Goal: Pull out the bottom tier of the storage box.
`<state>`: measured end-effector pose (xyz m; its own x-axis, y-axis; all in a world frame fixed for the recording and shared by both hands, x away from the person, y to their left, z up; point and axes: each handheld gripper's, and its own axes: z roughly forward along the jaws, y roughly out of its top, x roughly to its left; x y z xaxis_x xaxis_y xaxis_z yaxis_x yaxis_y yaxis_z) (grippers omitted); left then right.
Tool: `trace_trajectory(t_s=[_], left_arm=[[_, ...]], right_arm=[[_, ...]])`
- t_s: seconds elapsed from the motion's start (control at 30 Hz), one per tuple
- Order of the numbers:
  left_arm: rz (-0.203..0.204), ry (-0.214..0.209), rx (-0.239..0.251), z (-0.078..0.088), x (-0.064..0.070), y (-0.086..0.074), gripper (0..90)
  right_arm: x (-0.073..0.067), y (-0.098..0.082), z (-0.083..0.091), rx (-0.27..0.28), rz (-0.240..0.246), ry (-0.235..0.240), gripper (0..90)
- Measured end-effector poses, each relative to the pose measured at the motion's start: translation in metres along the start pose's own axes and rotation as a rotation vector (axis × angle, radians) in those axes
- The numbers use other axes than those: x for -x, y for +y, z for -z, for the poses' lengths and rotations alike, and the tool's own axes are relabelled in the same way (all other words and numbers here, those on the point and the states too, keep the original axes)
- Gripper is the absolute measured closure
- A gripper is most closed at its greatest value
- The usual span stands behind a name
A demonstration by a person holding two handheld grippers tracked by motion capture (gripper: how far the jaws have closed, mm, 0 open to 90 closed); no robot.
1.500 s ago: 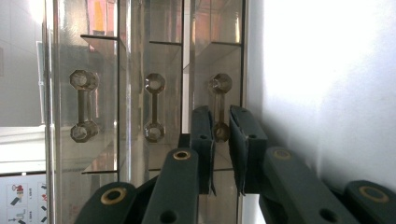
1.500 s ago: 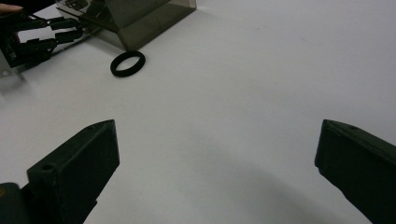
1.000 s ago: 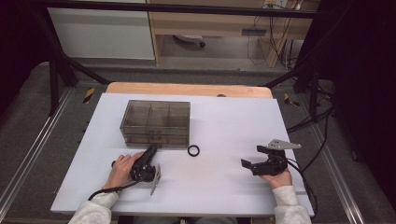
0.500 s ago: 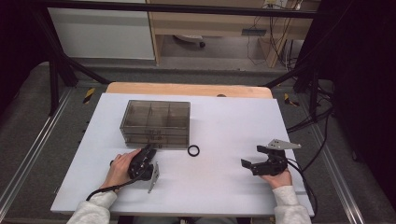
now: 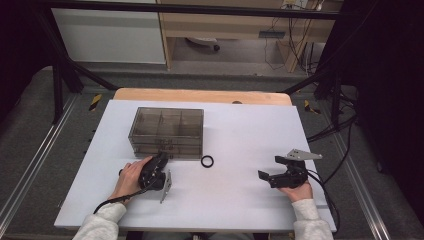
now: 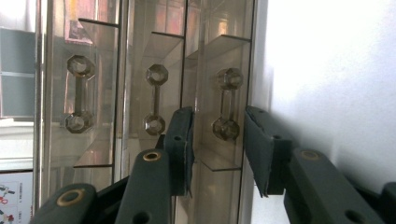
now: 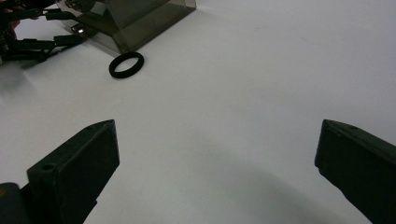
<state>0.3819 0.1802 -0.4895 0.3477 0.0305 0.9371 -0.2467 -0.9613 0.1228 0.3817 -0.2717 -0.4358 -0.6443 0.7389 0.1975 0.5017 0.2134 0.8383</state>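
The drawer box (image 5: 167, 132) stands on the white counter (image 5: 250, 125), toward its far left part. It is a low, squarish case of smoky see-through plastic with thin flat walls; dividers show through its top. In the left gripper view its front shows three smooth, glossy drawer fronts side by side, each with a clear dumbbell-shaped handle (image 6: 227, 103) ending in eight-sided knobs. The left tongs (image 6: 215, 142), matte black and blocky, sit right at the box's front; their jaws have just been opening and now stand partly apart on either side of one handle, not pressing it. A small black ring (image 5: 207, 161), round and dull, lies flat just beside the box's right front corner. The right tongs (image 5: 272, 169) rest well apart to the right, jaws spread wide over bare counter.
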Motion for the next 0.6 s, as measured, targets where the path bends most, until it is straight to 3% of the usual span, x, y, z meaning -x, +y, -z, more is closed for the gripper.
trace_trajectory(t_s=[0.6], left_arm=[[-0.035,0.008,0.003,0.0009,-0.0013,-0.0003,68.1]], right_arm=[[0.0002,0.0,0.0,0.0,0.001,0.0,0.3]])
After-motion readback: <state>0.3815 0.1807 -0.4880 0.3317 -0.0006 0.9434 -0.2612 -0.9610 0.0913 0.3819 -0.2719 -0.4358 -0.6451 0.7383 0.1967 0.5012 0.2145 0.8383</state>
